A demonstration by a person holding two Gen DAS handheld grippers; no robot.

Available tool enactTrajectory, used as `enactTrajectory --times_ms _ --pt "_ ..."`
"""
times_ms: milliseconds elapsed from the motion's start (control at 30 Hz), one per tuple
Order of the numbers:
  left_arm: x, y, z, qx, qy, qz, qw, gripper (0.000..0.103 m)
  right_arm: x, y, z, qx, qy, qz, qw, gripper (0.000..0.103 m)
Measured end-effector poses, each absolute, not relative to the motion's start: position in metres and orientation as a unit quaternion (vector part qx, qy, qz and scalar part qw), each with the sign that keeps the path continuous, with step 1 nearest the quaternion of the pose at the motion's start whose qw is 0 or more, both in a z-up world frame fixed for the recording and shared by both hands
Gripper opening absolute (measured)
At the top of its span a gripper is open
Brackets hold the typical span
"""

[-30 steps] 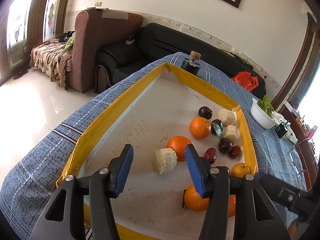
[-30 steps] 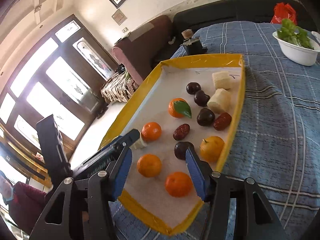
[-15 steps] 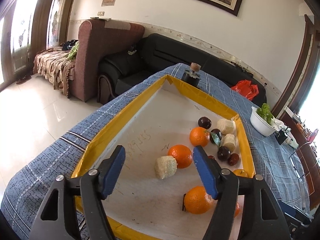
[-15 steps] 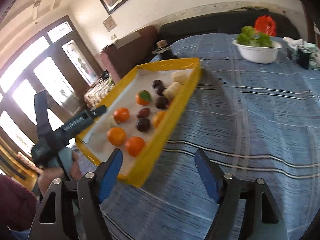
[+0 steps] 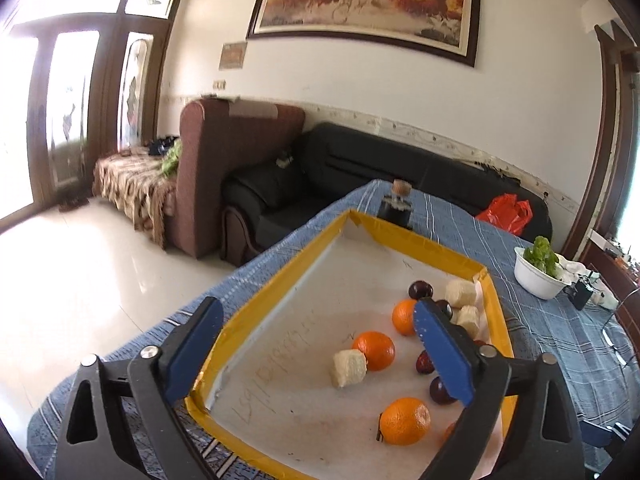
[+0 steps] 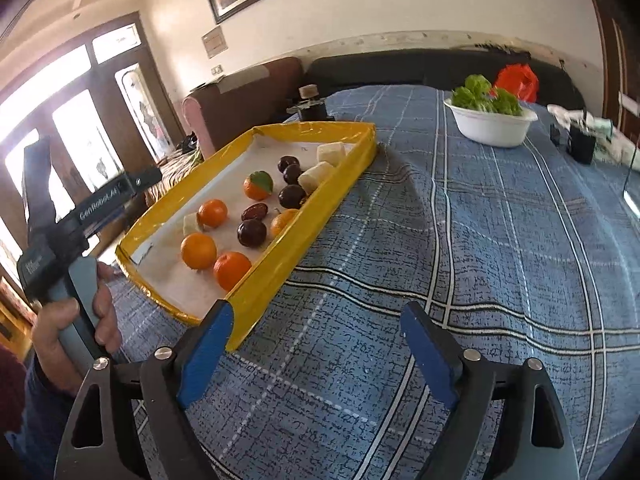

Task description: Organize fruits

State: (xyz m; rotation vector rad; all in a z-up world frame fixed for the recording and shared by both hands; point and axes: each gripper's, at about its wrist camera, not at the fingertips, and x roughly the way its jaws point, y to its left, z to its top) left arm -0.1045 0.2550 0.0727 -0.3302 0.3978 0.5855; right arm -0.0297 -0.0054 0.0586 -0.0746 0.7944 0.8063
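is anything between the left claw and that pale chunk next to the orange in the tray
Nothing visible blocks it. The left claw is open above the near end of the yellow-rimmed tray, and bare tray floor lies between it and the pale chunk. An orange touches the chunk's far side, so it crowds the grasp rather than the approach.

A blue plaid cloth (image 6: pixel 460 240) covers the desk. On its far right stands a white bowl of green leaves (image 6: pixel 491 125); behind that a red plastic bag (image 6: pixel 516 80) lies on the black leather sofa (image 5: pixel 360 176).
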Motion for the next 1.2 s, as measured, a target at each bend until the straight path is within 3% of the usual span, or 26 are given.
enactTrajectory --times_ms 1200 --pt "-0.089 0.246 0.069 -0.117 0.22 0.302 0.92 0.103 -0.051 0.017 0.057 -0.091 0.371 0.432 0.817 0.097"
